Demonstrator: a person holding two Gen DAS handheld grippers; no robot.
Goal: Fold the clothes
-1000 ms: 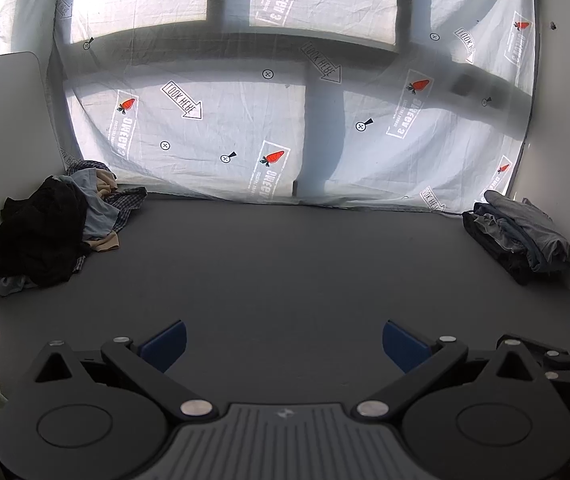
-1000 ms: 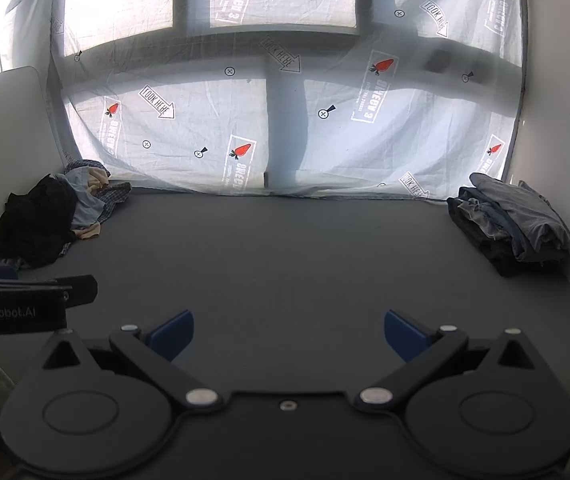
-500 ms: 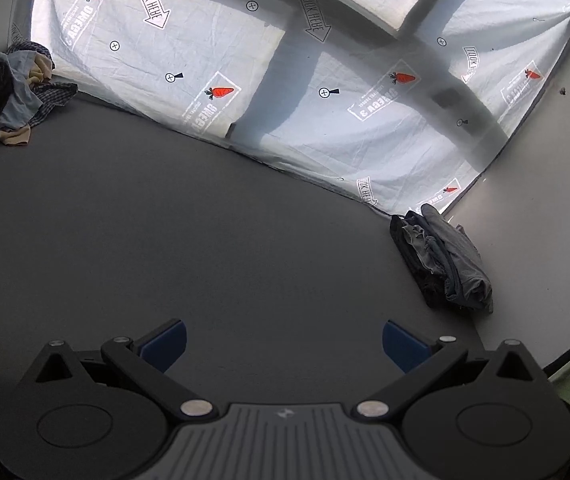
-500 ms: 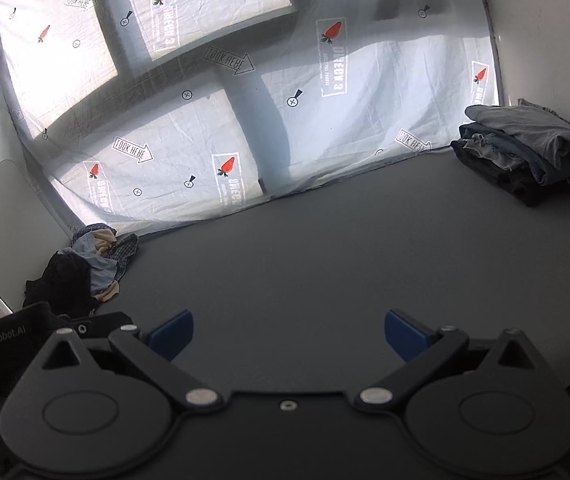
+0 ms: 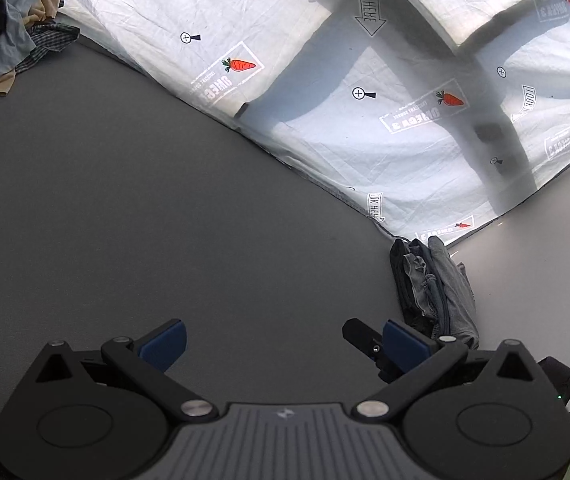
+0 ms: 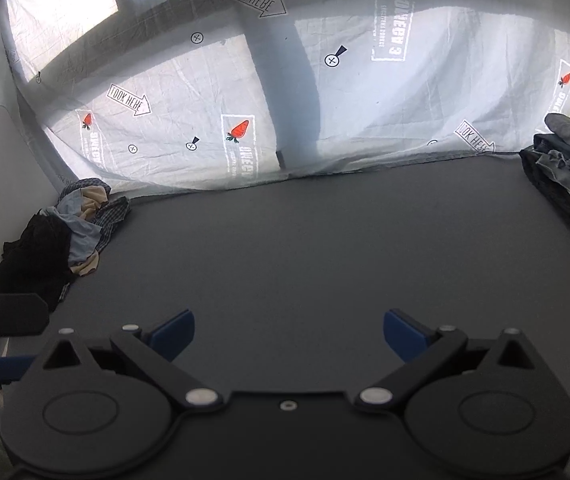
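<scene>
Right wrist view: my right tool point(image 6: 289, 330) and left tool point(image 5: 283, 340) gape empty; reaching the tangled pile point(image 6: 65, 236) at left, I might snag several garments.

The white backdrop sheet point(image 6: 365, 120) carried arrows lettered "LOOK HERE" point(image 6: 129, 99), printed in mirror image in some places. Beside its carrot pictures point(image 6: 240, 130) stood boxed lettering, mirrored and too unclear to read.
</scene>
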